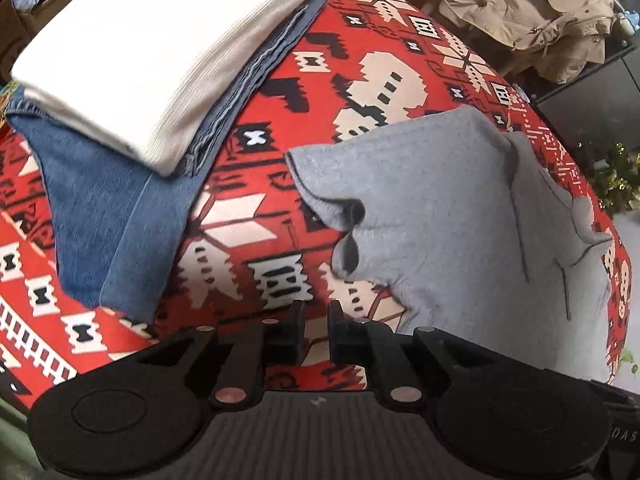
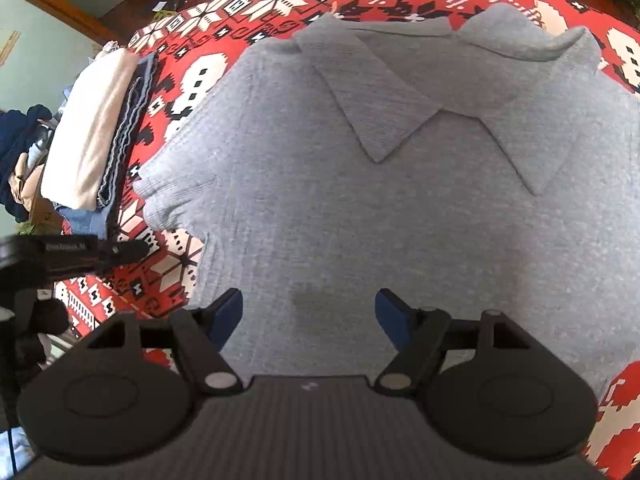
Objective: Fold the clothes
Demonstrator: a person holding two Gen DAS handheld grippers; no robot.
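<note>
- The grey knitted polo shirt (image 2: pixel 360 200) lies flat with its pointed collar (image 2: pixel 404 92) spread open; its fabric is soft and finely ribbed, with a few shallow creases.
- It rests on a table covered by a red woven cloth with cream and black geometric patterns (image 1: pixel 256 248).
- The right gripper (image 2: pixel 308 314) points steeply down over the shirt's lower body, with the collar ahead of its fingertips; its blue-padded fingers (image 2: pixel 228 312) stand wide apart with nothing between them, and a faint shadow falls on the fabric there.
- The left gripper (image 1: pixel 316 320) also tilts steeply down, its black fingers (image 1: pixel 298 320) drawn nearly together with only a narrow slit left; patterned cloth shows through the gap and no fabric is pinched.
- To the right of the left gripper, and ahead of it, lies the shirt's short sleeve (image 1: pixel 332 200), its hemmed cuff curled into a small open fold.
- Ahead of the left gripper and to its left sits a stack of folded clothes: a thick cream ribbed garment (image 1: pixel 160 60) lies on top of folded blue denim (image 1: pixel 120 220), whose layered edges show along the side.
- Beyond the table's far edge a rumpled beige jacket (image 1: pixel 528 12) is heaped up.
</note>
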